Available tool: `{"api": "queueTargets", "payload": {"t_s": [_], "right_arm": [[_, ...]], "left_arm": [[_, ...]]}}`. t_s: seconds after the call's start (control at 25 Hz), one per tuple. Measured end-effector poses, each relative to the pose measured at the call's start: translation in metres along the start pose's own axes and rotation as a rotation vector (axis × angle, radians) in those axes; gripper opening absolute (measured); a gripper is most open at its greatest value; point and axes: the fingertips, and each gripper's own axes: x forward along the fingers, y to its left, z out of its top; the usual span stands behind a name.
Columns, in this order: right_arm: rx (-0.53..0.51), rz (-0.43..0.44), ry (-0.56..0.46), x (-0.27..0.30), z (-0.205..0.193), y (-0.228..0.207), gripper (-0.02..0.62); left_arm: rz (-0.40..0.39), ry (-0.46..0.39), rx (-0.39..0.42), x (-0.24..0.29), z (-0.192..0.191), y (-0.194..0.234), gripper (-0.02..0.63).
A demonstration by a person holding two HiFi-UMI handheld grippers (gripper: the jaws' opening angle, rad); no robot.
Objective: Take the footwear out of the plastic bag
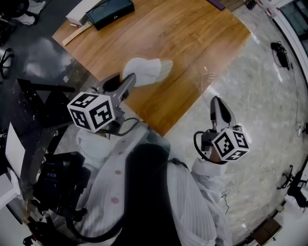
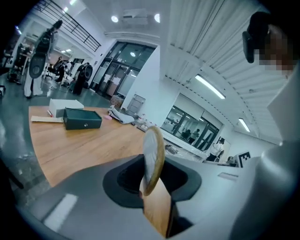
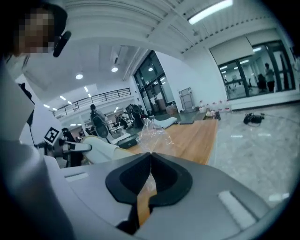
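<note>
A white slipper (image 1: 144, 71) hangs over the wooden table (image 1: 192, 33), and my left gripper (image 1: 130, 79) is shut on its near end. In the left gripper view the slipper (image 2: 153, 150) stands edge-on between the jaws. My right gripper (image 1: 215, 100) is off the table's corner, above the marble floor, with its jaws closed. A clear plastic bag (image 3: 157, 133) rises straight from the right gripper's (image 3: 150, 157) tip and looks pinched there. The bag (image 1: 207, 79) shows only faintly at the table's edge. The slipper (image 3: 101, 147) is outside the bag, to its left.
A dark green box (image 1: 109, 12) and a white box (image 1: 79, 14) lie at the table's far left end. Black equipment (image 1: 57, 178) stands at my left. Cables (image 1: 280, 50) lie on the floor at the right.
</note>
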Motion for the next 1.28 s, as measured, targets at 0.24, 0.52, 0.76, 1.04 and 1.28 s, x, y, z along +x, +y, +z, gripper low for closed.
{"api": "queueTargets", "payload": {"t_s": [0.24,0.52,0.76,1.04,1.28], "right_arm": [[-0.159,-0.096,-0.031,0.021,0.016,0.026,0.016],[-0.144,-0.09,-0.062,0.02,0.02,0.039,0.015],[-0.156,-0.091,-0.058,0.017,0.02,0.041,0.014],[-0.179,-0.096,-0.055,0.019,0.018,0.047,0.014],[-0.173,-0.104,-0.055,0.017,0.017,0.045,0.014]], "left_arm": [[0.01,-0.028,0.071,0.024,0.011,-0.029,0.091],[0.008,-0.032,0.133,0.024,0.019,-0.04,0.091],[0.0,-0.027,0.128,0.022,0.018,-0.043,0.091],[-0.011,-0.019,0.119,0.022,0.016,-0.041,0.091],[-0.022,-0.013,0.114,0.024,0.015,-0.041,0.091]]}}
